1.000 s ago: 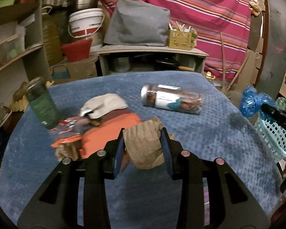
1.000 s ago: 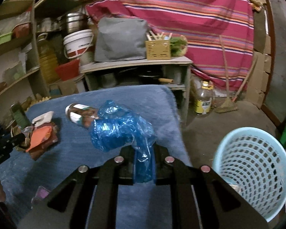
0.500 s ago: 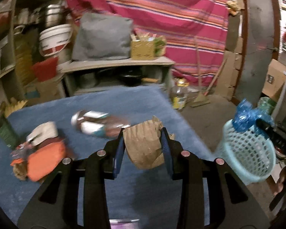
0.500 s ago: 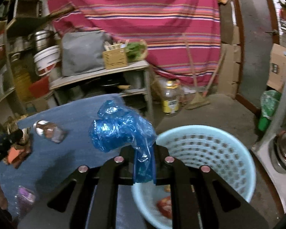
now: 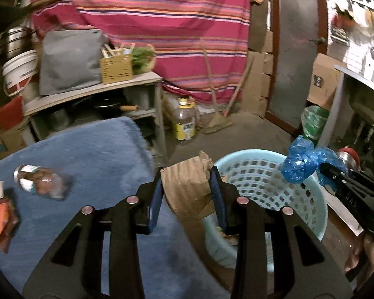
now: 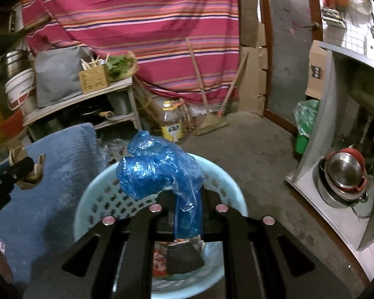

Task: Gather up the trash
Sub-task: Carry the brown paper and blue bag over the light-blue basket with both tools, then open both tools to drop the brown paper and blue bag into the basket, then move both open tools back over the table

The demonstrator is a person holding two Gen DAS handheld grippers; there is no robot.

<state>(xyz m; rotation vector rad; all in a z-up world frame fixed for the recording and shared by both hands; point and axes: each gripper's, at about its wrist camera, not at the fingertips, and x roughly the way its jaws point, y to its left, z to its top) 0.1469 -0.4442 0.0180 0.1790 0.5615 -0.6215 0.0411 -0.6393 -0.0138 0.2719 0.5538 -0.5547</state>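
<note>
Now the left gripper [image 5: 187, 194] is clamped on a crumpled brown paper bag [image 5: 187, 189] that stands with its long axis upright between the blue pads, at the near left rim of the pale blue basket [image 5: 309, 199]. Over that basket the right gripper [image 6: 187, 214] pinches the thin tail of a blue plastic bag [image 6: 157, 172], its wadded bulk rising up and leaning left. A second ago both were above the blue-covered table [image 5: 94, 154], with the jar [image 5: 42, 182] straight ahead; it now lies off to the left.
</note>
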